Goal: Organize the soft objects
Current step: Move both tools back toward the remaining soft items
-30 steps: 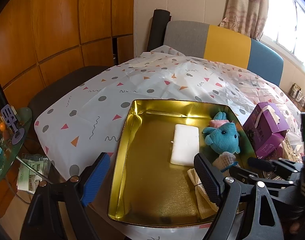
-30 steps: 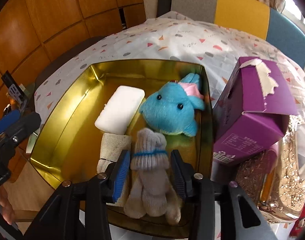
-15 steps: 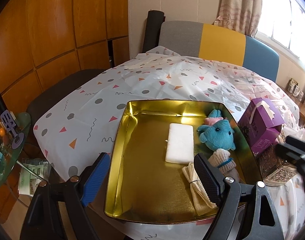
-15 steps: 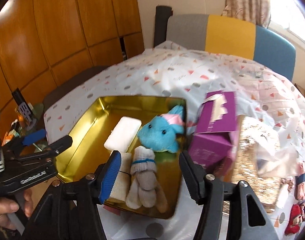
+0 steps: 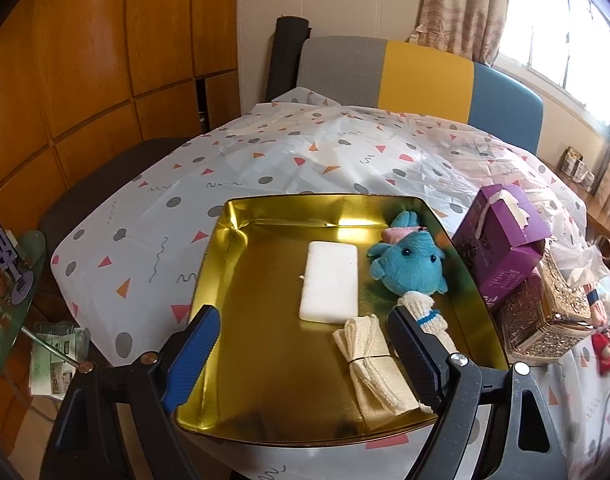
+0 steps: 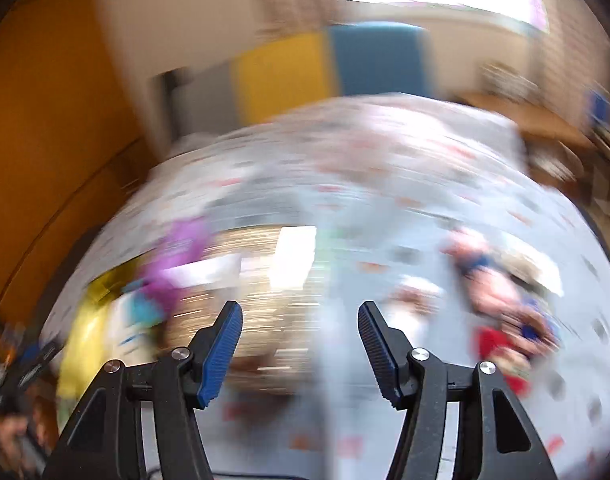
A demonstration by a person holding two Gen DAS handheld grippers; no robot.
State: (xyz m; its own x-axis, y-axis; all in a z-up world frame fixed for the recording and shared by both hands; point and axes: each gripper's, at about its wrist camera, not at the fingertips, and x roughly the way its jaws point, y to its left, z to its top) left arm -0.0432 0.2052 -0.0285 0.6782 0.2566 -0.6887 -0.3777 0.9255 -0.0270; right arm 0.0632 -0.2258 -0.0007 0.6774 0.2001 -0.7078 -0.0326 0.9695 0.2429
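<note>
The left gripper (image 5: 303, 340) hangs over the near edge of the gold tray (image 5: 241, 216), jaws wide apart and holding nothing. Four soft things lie in the tray. The white foam block (image 5: 329, 282) sits at the centre, long axis running 12 to 6 o'clock. The blue plush toy (image 5: 409, 266) lies at 3 o'clock from the block, against the right wall. The rolled grey sock (image 5: 425, 312) lies at 6 o'clock from the toy, partly hidden behind the left gripper's right finger. The cream folded cloth (image 5: 375, 364) lies at 6 o'clock from the block, long axis running roughly 11 to 5 o'clock.

The right gripper (image 6: 301, 344) is empty, jaws part open. Its view is heavily blurred. Loose soft things (image 6: 501, 312), pink and red, lie on the tablecloth (image 6: 385, 160) at about 2 o'clock from its fingertips and well apart from them; their shape and long axis cannot be told. In the left view the same group (image 5: 605, 344) lies beyond the purple box (image 5: 501, 240) and the glittery gold box (image 5: 545, 320), at 3 o'clock from the tray.

Judgement: the next pick is from this loose group. The right gripper is the nearer one and faces it directly; the two boxes stand between the left gripper and the group.
</note>
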